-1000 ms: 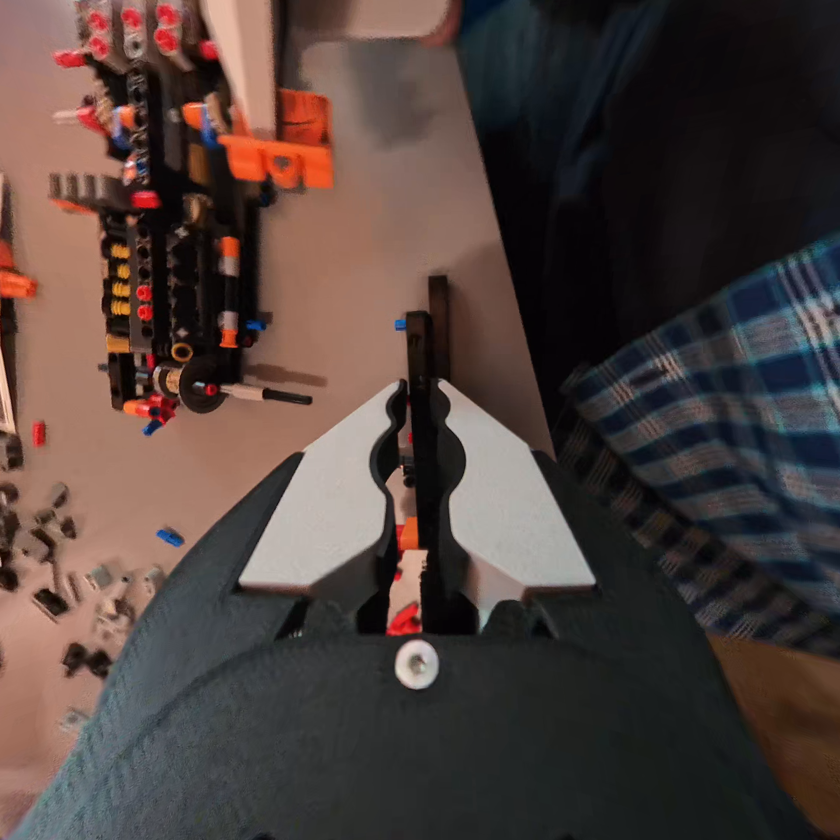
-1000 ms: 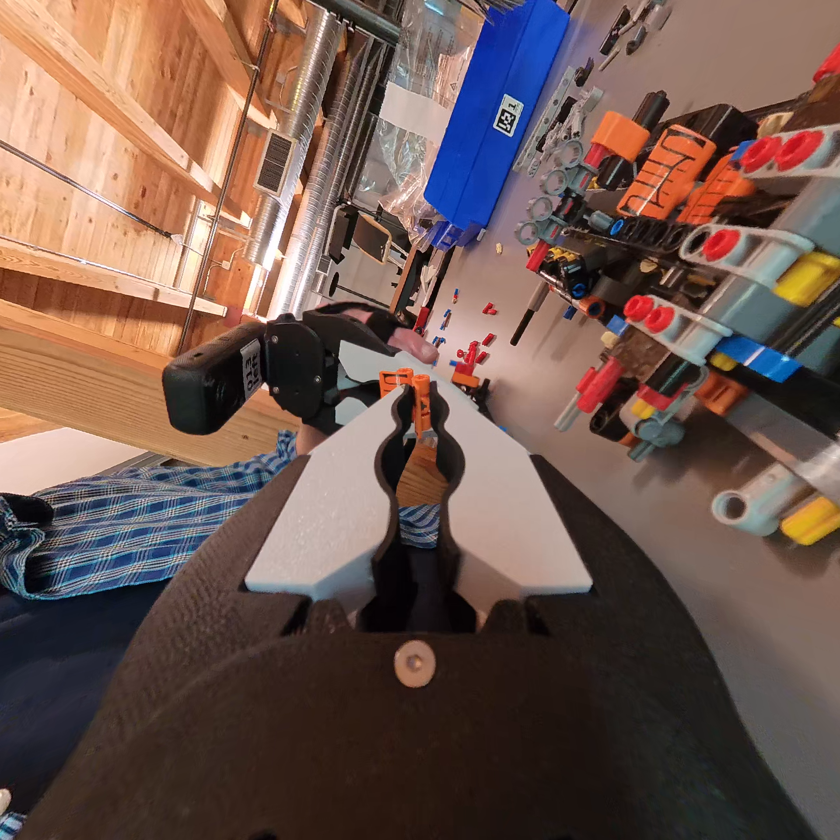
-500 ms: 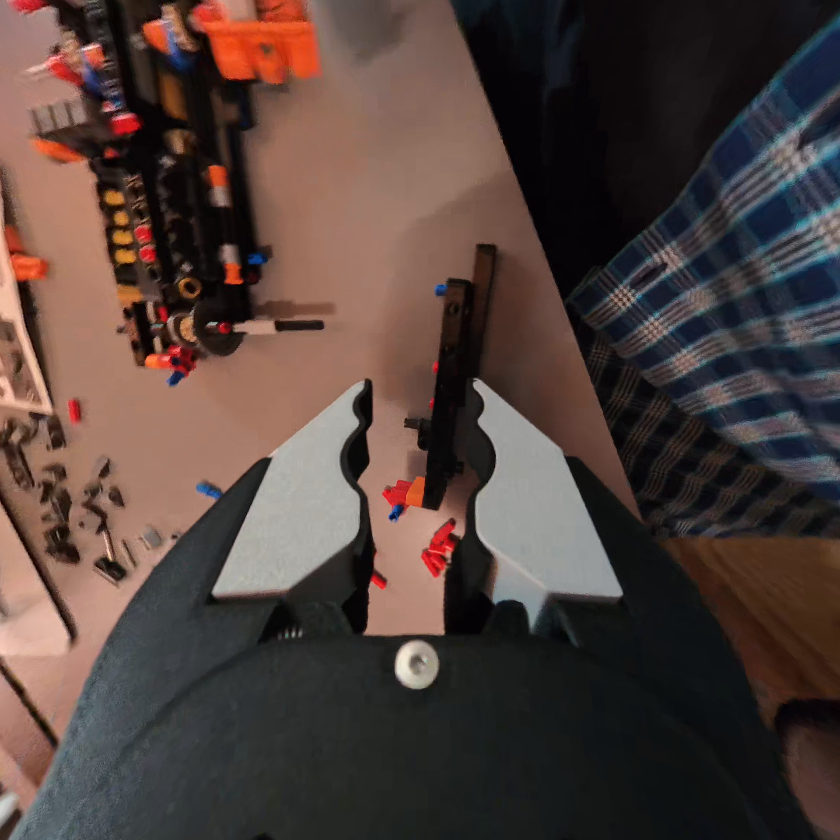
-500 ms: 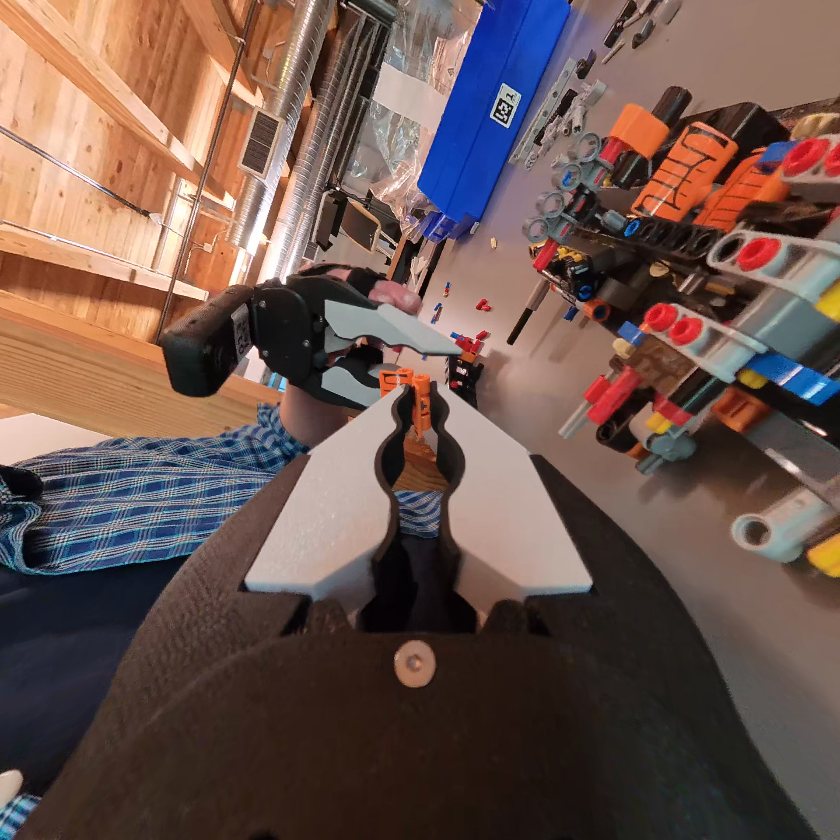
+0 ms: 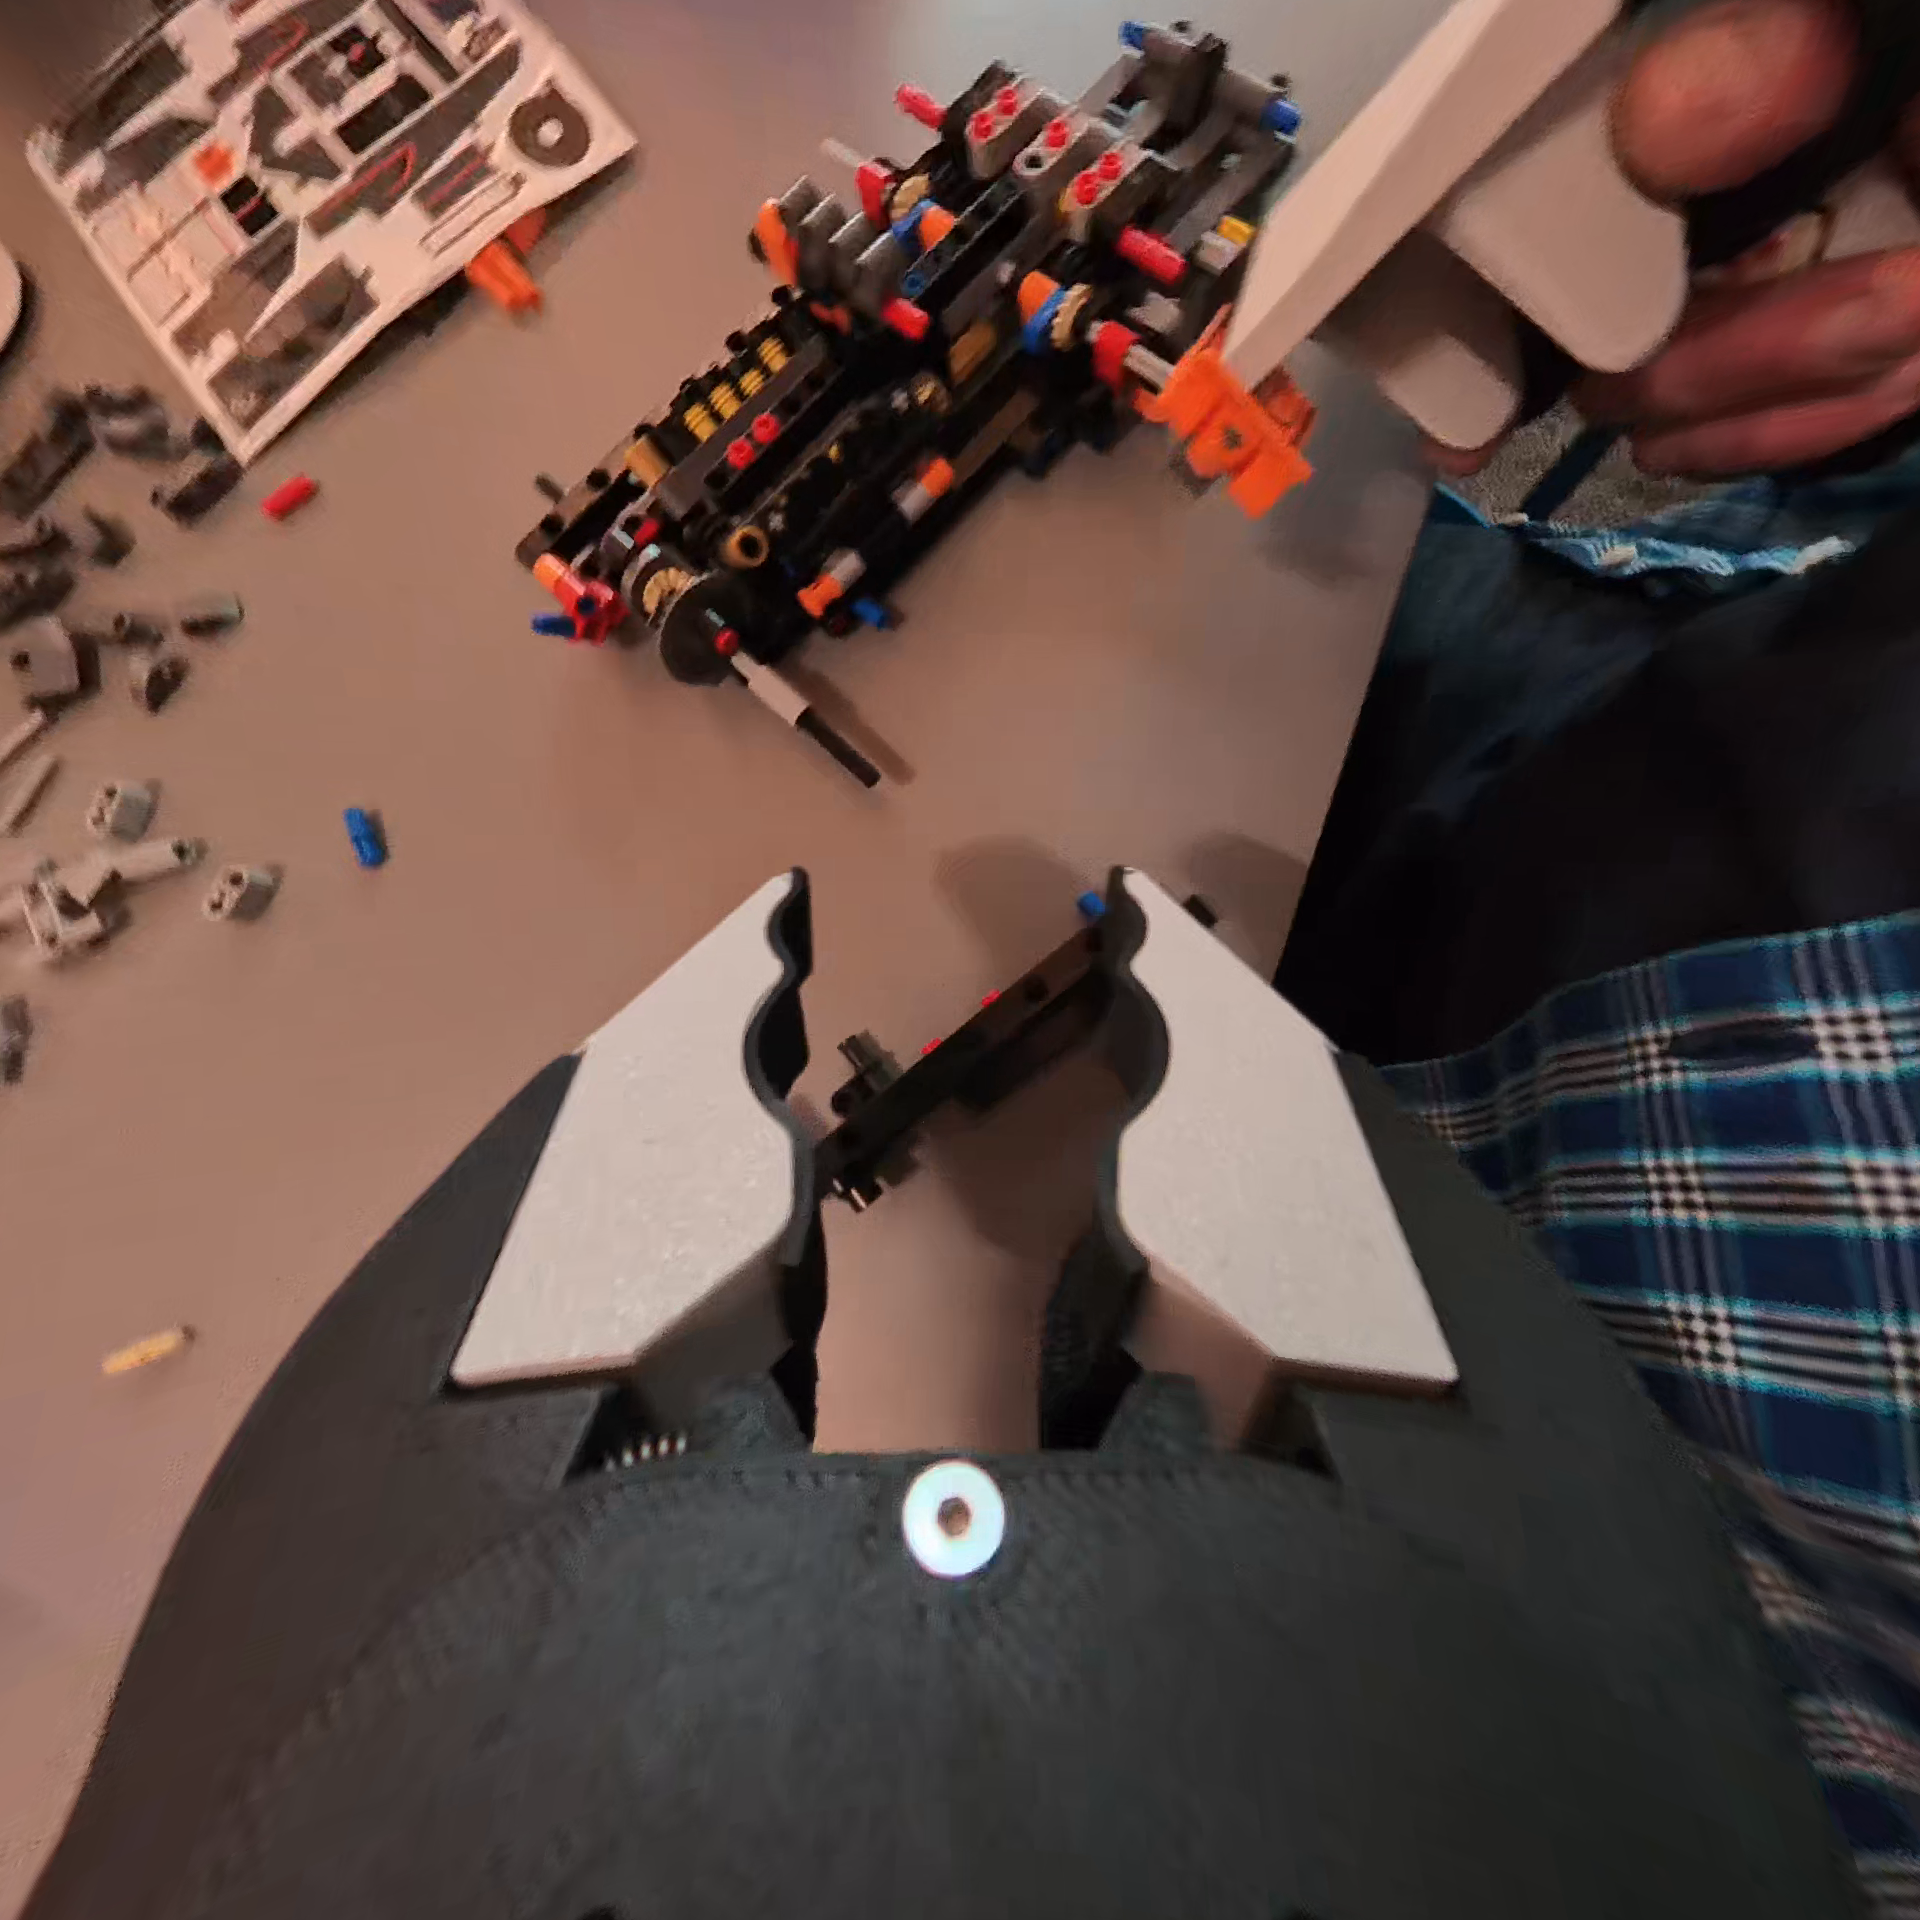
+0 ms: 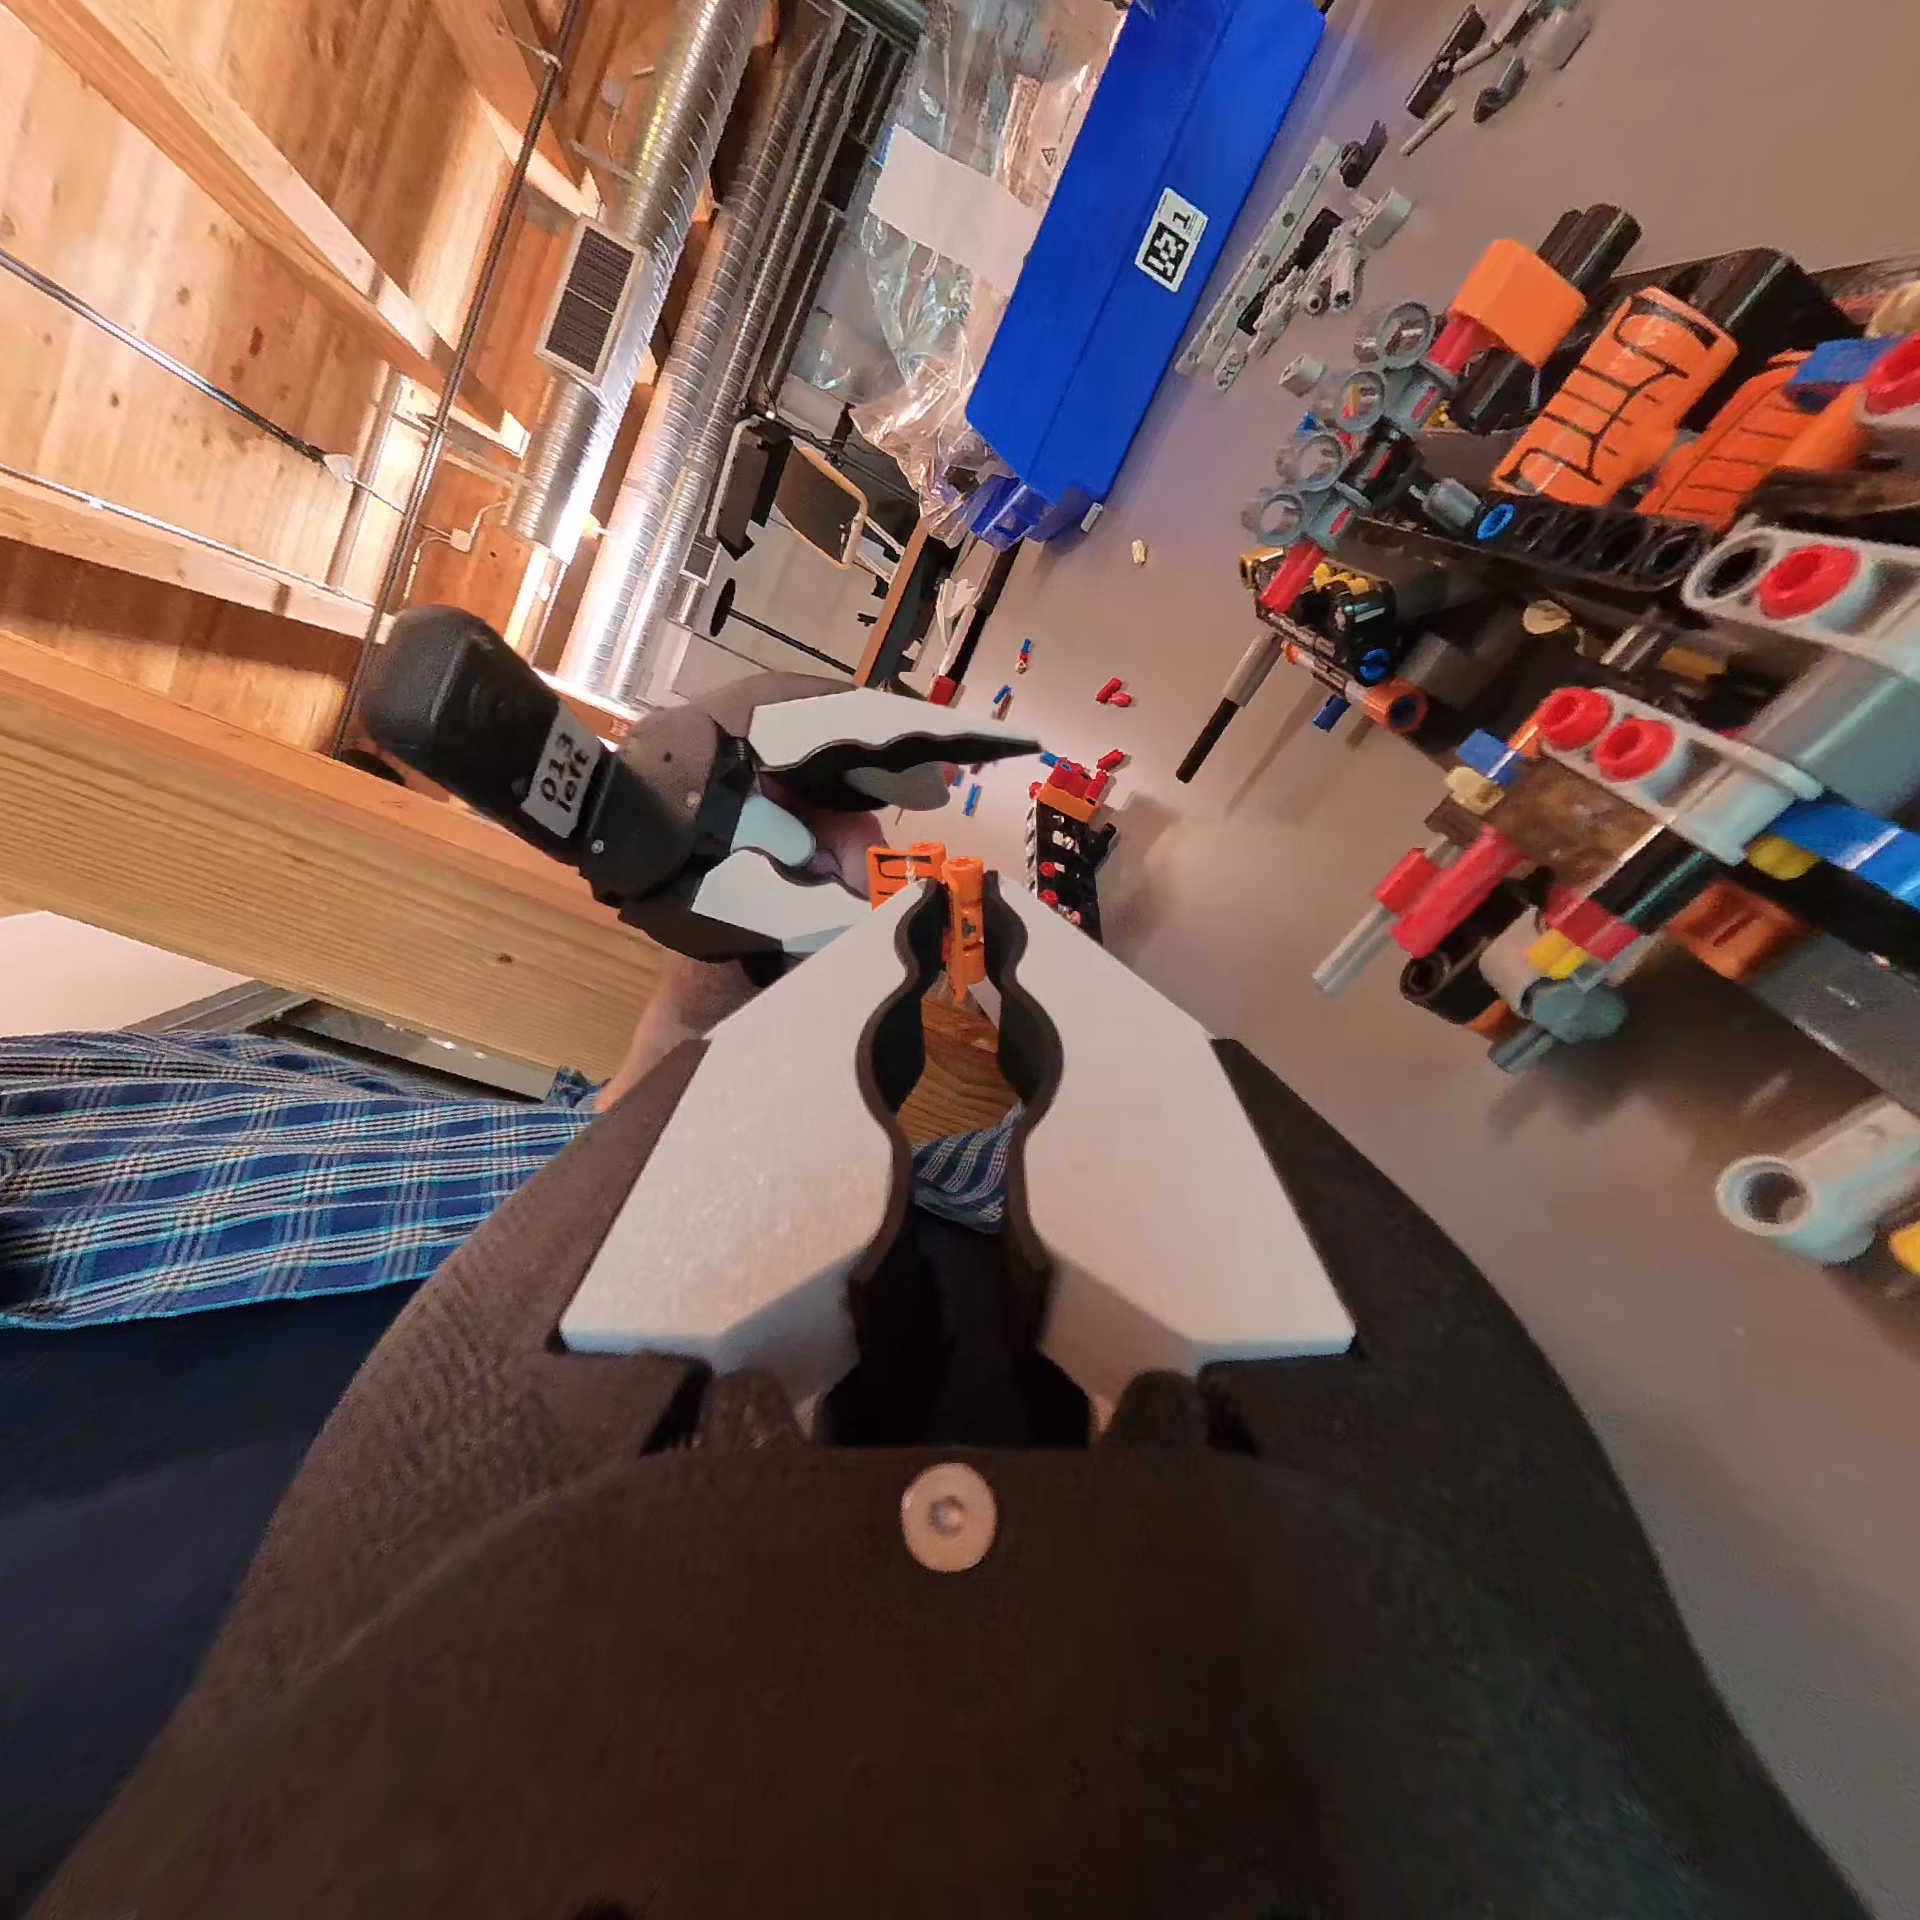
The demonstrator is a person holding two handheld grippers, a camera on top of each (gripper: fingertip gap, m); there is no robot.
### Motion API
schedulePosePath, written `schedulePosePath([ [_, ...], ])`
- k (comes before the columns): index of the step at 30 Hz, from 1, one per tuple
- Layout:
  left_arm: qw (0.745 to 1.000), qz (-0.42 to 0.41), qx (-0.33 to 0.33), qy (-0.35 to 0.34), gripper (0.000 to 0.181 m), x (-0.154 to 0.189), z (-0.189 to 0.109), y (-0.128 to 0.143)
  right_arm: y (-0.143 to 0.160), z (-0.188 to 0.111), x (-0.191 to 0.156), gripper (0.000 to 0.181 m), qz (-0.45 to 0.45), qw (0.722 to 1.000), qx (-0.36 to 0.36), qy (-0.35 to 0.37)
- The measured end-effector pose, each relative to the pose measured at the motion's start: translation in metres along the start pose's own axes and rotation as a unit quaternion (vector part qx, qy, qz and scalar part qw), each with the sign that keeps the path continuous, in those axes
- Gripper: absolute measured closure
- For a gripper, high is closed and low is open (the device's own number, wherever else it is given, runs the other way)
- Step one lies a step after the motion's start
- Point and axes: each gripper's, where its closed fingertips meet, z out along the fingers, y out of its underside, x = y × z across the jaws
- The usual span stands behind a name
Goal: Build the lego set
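Note:
My left gripper (image 5: 958, 891) is open and empty, above the table near its edge. A black beam sub-assembly (image 5: 966, 1039) with red and blue pins lies on the table between and below the jaws. It also shows in the right wrist view (image 6: 1065, 847), under the open left gripper (image 6: 894, 769). My right gripper (image 6: 951, 896) is shut on a small orange piece (image 6: 964, 925). In the left wrist view the right gripper (image 5: 1262, 348) holds the orange piece (image 5: 1231, 436) at the end of the large black, grey and orange model (image 5: 914, 395).
A printed sheet (image 5: 312, 197) lies at the far left, with loose grey pieces (image 5: 83, 665) and a blue pin (image 5: 364, 836) below it. A blue box (image 6: 1122, 260) stands at the table's far end. A plaid sleeve (image 5: 1662, 1195) is beyond the table edge. My right fingertips sit around 9 cm from my left ones. My right tips are about 20 cm from the blue pin (image 5: 364, 836), my left tips only 15 cm.
My left gripper opened and let go of the black beam sub-assembly, which now lies on the table; the gripper drew back and turned. My right gripper stayed shut on the orange piece.

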Motion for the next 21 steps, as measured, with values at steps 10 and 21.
schedulePosePath([
  [10, 0.982, -0.142, -0.030, -0.122, 0.055, -0.007, 0.008, 0.025, -0.006, -0.004, -0.003, 0.177, 0.019, 0.999, 0.012, -0.022],
  [21, 0.984, -0.153, -0.046, -0.078, 0.078, 0.004, 0.030, 0.033, -0.009, -0.010, -0.005, 0.177, 0.033, 0.998, 0.013, -0.042],
])
